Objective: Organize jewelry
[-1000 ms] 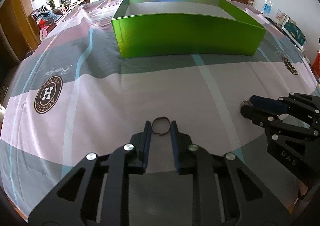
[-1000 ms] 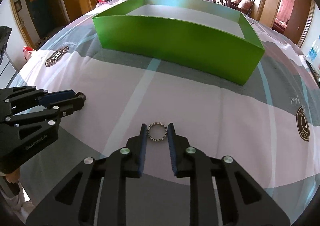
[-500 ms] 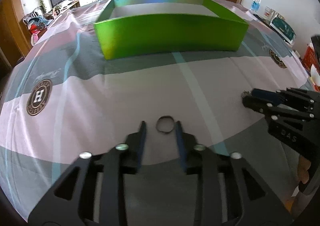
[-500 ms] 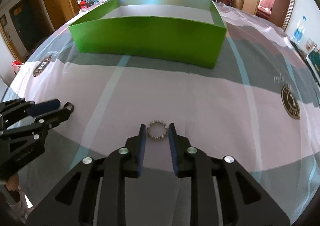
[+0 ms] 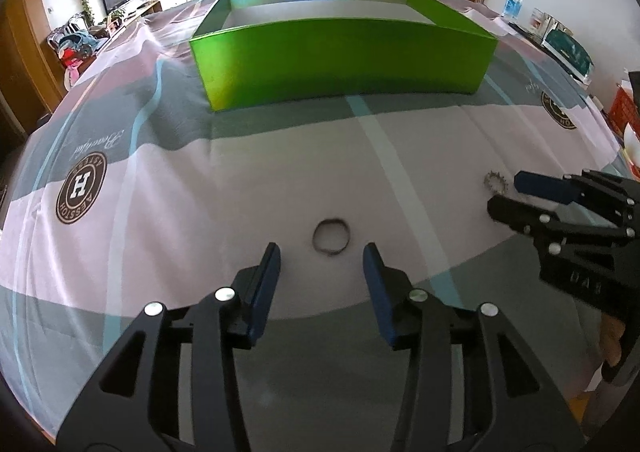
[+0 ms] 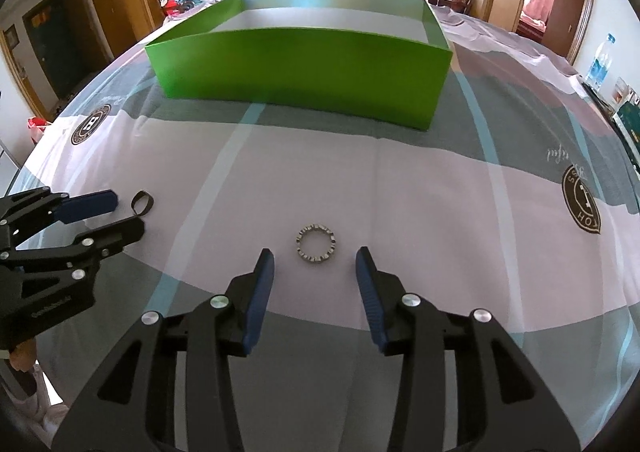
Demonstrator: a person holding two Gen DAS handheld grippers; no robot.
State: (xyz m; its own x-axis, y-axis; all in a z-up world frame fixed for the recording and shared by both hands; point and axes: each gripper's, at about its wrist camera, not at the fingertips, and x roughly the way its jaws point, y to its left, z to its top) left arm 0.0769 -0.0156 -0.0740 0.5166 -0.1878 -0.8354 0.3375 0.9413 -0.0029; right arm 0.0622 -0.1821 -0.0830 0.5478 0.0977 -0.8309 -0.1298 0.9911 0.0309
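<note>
Jewelry, two rings, both lying flat on the tablecloth (image 5: 168, 212) near its front edge, neither one held. Item one: plain dark ring (image 5: 331, 237), just ahead of the left gripper (image 5: 322, 256) and centred on the gap between its blue pads; jaws apart, having just been opening, with the ring lying just beyond the pad tips, untouched. Item two: studded silver ring (image 6: 316, 243), placed the same way before the right gripper (image 6: 315, 258); its jaws likewise stand apart and have just been opening, pads clear of the metal on both sides. Each gripper points steeply down at its own ring, an alignment that suits a straddle-and-pinch pickup, judged to be the step in hand. Destination, presumed: green box (image 5: 344, 52), open-topped, standing farther back toward the middle of the cloth, well apart from both rings; its floor is mostly hidden by the near wall, so contents cannot be told. The rings are thin and low, so the pads will likely need to reach the cloth before closing.
</note>
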